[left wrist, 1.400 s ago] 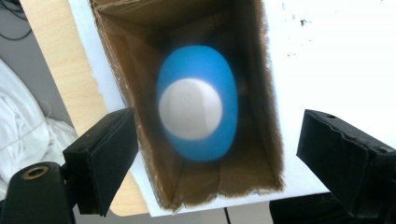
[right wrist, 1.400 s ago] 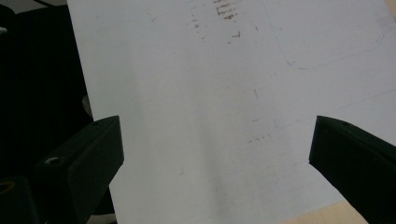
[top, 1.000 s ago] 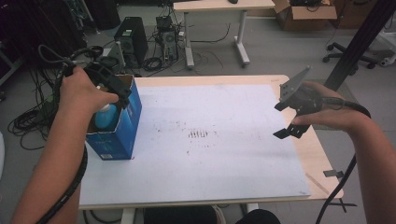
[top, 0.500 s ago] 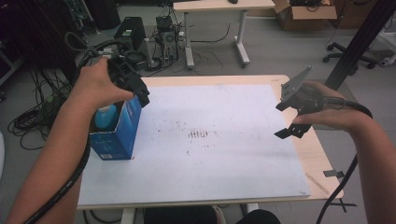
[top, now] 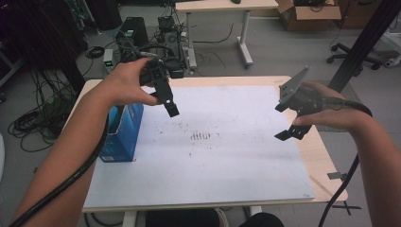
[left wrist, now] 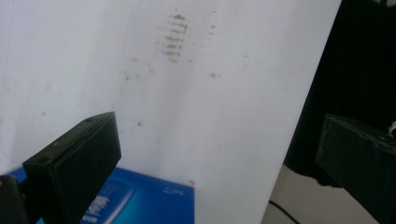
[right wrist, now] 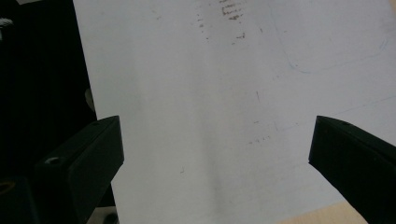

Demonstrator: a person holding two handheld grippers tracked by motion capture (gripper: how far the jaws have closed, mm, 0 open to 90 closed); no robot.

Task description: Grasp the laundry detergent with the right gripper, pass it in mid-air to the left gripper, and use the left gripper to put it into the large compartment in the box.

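- One box (top: 122,134), blue, upright near the table's (top: 331,156) left edge, on the white sheet (top: 227,156); top open, contents not visible.
- Two grippers, both empty.
- Left gripper (top: 165,99): held in the air just right of the box top, above the sheet, not touching it. Jaws spread wide in the left gripper view, nothing between them; the box's blue corner (left wrist: 140,200) shows low between the jaws.
- Right gripper (top: 287,120): in the air over the sheet's right edge, well apart from the box. Jaws wide apart, holding nothing.
- One sheet, covers most of the tabletop; bare wood strip at right and back.
- One patch of brown marks (top: 201,136) mid-sheet, between the grippers.
- Open room: whole middle and front of the sheet; the box is the only thing standing on it.
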